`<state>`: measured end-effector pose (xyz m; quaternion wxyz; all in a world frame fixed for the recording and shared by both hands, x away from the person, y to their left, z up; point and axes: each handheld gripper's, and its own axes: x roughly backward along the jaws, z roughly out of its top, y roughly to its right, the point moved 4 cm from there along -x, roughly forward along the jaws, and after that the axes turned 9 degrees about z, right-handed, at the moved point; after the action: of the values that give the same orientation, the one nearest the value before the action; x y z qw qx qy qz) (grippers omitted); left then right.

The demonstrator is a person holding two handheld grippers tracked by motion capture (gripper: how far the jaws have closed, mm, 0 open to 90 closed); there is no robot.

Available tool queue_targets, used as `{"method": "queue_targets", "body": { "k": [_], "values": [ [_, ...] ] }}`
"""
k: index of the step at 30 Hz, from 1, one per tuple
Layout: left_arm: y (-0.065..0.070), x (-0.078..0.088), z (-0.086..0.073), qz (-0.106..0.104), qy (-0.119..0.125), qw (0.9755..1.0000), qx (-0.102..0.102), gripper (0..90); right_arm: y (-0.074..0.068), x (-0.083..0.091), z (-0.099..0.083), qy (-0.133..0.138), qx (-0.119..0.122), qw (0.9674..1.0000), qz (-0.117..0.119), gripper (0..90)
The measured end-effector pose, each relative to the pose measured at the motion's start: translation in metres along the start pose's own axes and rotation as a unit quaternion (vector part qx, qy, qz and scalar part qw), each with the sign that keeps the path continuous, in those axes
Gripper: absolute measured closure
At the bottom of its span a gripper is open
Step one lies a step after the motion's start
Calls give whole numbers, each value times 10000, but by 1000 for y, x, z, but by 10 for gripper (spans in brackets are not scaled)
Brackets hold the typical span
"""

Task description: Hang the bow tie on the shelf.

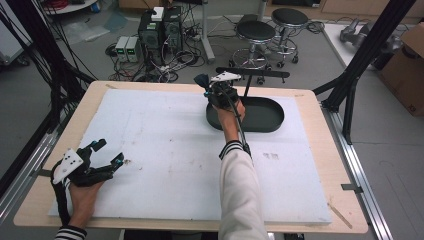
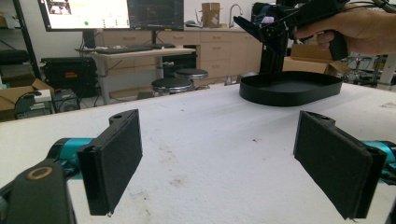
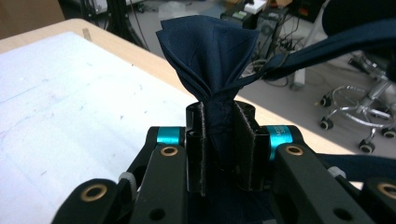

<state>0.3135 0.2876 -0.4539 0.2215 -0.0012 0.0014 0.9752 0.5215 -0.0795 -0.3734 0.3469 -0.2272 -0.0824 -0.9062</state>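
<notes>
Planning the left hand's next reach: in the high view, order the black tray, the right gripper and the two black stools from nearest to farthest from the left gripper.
From the left gripper, at the table's near left:
1. Right gripper, raised over the tray's left end, clamped on dark blue cloth.
2. Black tray, far right of the table.
3. Black stools, on the floor beyond the far edge.

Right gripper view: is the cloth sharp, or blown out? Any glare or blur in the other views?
Right gripper view: cloth sharp, dark, folds readable; background stools soft. Left gripper view: pads sharp, monitor overexposed. High view: even light, slightly soft, no glare on the white sheet.
</notes>
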Motion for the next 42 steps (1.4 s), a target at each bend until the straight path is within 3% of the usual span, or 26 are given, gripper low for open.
{"method": "queue_targets", "body": {
  "k": [6,10,12,14,18,22,30,33,37,38,40,42],
  "values": [
    [0,0,0,1,4,10000,-4,158,1,3,-2,-159,24,9999,36,750],
    [0,0,0,2,1,10000,-10,158,4,4,-6,-304,-130,9993,154,719],
    [0,0,0,3,2,10000,4,158,3,4,-7,-398,-106,9990,175,624],
    [0,0,0,4,1,10000,1,158,1,5,-8,-540,74,9984,122,525],
    [0,0,0,9,-1,10000,-15,158,-2,11,-6,-523,76,9979,371,397],
    [0,0,0,9,3,10000,-14,158,-2,18,-6,-663,140,9965,487,314],
    [0,0,0,14,-2,10000,8,158,0,37,-6,-724,115,9960,516,245],
    [0,0,0,21,-5,10000,30,158,-2,54,-3,-616,150,9961,611,239],
    [0,0,0,23,-6,10000,28,158,-5,82,5,-272,194,9964,779,232],
    [0,0,0,28,-9,10000,26,158,-6,89,6,-154,220,9968,753,236],
    [0,0,0,27,-14,10000,27,158,-9,114,1,462,379,9968,535,260],
    [0,0,0,22,-19,10000,15,158,-10,134,-8,608,272,9960,602,255]
  ]
}}
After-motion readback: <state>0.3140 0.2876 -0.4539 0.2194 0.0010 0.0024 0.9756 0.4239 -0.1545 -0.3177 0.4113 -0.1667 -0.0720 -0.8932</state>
